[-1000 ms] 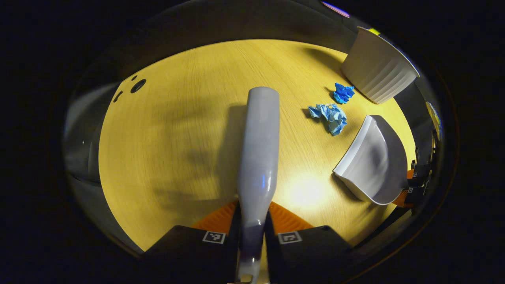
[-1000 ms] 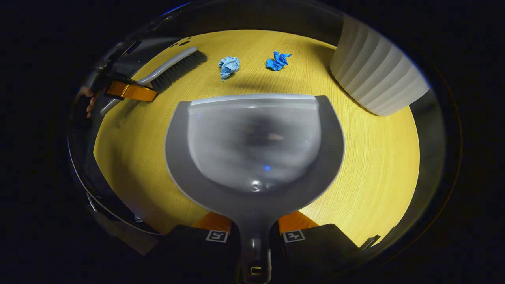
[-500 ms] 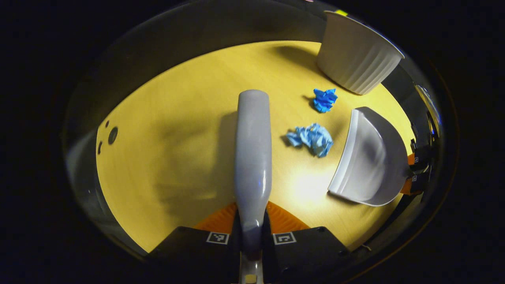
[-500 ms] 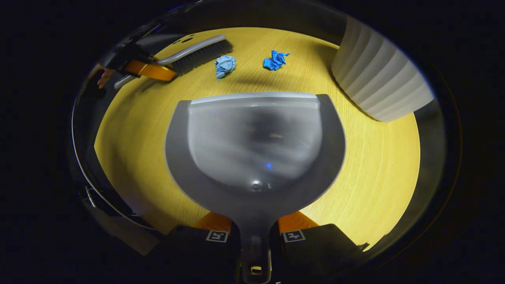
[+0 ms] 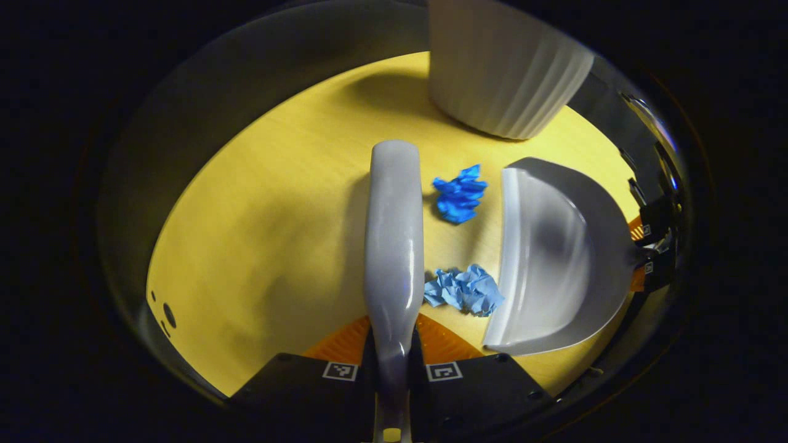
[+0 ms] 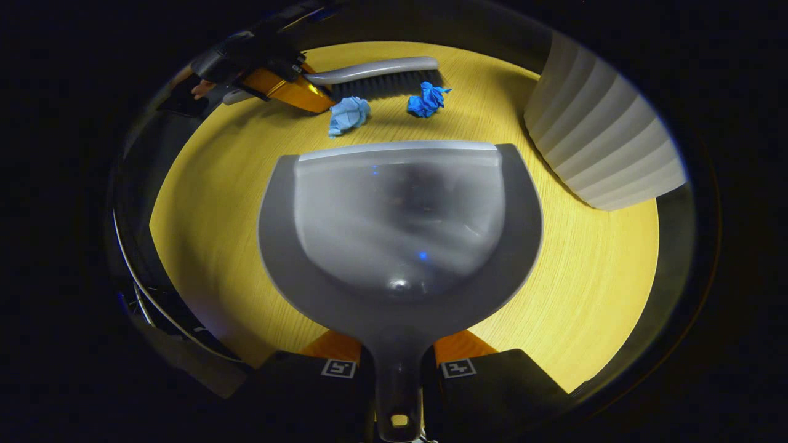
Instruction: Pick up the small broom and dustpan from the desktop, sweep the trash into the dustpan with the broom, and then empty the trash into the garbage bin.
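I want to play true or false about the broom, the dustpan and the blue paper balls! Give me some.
1. The left gripper holds the small grey broom. True.
2. The light blue crumpled paper is inside the grey plastic dustpan. False: it lies on the yellow wooden desktop, in front of the pan's lip.
3. The right gripper holds the dustpan's handle. True.
4. The dark blue crumpled paper is in the white ribbed bin. False: it lies on the desktop.

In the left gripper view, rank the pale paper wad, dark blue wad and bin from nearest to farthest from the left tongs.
1. Pale paper wad, just right of the brush.
2. Dark blue wad, farther ahead, right.
3. Bin, far end of the table.
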